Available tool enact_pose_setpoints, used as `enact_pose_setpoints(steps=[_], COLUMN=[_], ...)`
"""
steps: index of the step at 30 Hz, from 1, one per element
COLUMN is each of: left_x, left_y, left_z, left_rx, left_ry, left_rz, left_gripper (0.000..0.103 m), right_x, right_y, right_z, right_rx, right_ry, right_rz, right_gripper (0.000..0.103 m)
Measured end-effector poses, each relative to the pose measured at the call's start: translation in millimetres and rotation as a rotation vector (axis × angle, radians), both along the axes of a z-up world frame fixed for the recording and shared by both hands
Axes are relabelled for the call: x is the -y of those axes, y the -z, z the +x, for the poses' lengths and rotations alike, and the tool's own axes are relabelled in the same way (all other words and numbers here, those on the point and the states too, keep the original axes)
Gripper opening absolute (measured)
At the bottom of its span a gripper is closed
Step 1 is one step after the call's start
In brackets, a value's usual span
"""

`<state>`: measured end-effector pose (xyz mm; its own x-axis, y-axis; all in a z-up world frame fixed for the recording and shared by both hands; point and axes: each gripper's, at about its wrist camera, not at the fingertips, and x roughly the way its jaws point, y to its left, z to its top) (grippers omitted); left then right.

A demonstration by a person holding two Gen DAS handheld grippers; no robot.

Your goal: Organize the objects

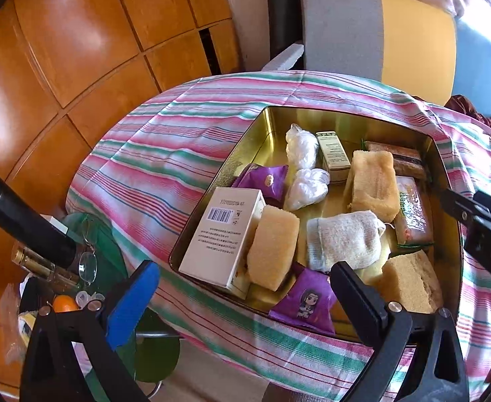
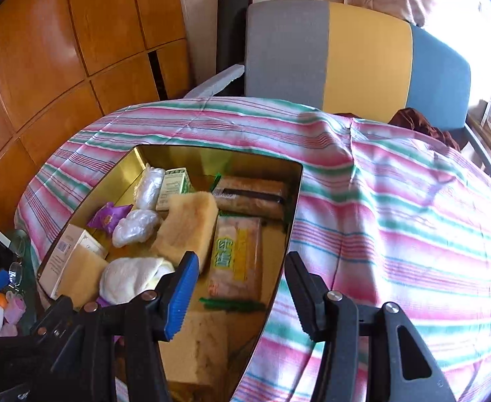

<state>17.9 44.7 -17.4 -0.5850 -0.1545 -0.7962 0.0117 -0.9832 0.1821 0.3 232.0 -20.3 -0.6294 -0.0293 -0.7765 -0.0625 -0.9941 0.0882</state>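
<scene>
A gold metal tin (image 1: 245, 134) (image 2: 131, 164) sits on a table under a striped cloth. It holds yellow sponges (image 1: 374, 181) (image 2: 187, 224), a white sock (image 1: 344, 238) (image 2: 128, 276), a white box (image 1: 223, 234), purple snack packets (image 1: 307, 301), plastic-wrapped bundles (image 1: 300, 149) and wrapped snacks (image 2: 235, 258). My left gripper (image 1: 242, 298) is open and empty over the tin's near left edge. My right gripper (image 2: 242, 293) is open and empty over the tin's right rim; it also shows in the left wrist view (image 1: 480, 214).
The striped cloth (image 2: 396, 217) covers the table right of the tin. A grey, yellow and blue chair (image 1: 379, 33) stands behind the table. A green glass side table (image 1: 108, 258) with glasses, a black bottle and an orange is at the left. Wooden panels line the left wall.
</scene>
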Motion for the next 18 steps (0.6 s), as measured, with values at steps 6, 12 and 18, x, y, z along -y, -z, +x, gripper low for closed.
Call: enact_pose_setpoints(steps=[6,12,18], left_x=[4.7,12.1,13.0], left_y=[-4.0,-4.5,-5.8], left_z=[2.9,1.7,3.3], left_rx=[-0.017,-0.004,-0.017], left_ry=[-0.014,-0.027,-0.03], left_rz=[0.005,0.026,0.015], left_gripper=[0.103,0.103,0.103], right_x=[7.7,11.7,14.1], right_y=[-2.9,-4.7,-5.1], right_z=[9.3,17.3,21.2], right_rx=[0.02,0.029,0.029], right_ry=[0.028,0.046,0.057], right_rz=[0.008,-0.001,0.0], right_gripper=[0.054,0.055,0.055])
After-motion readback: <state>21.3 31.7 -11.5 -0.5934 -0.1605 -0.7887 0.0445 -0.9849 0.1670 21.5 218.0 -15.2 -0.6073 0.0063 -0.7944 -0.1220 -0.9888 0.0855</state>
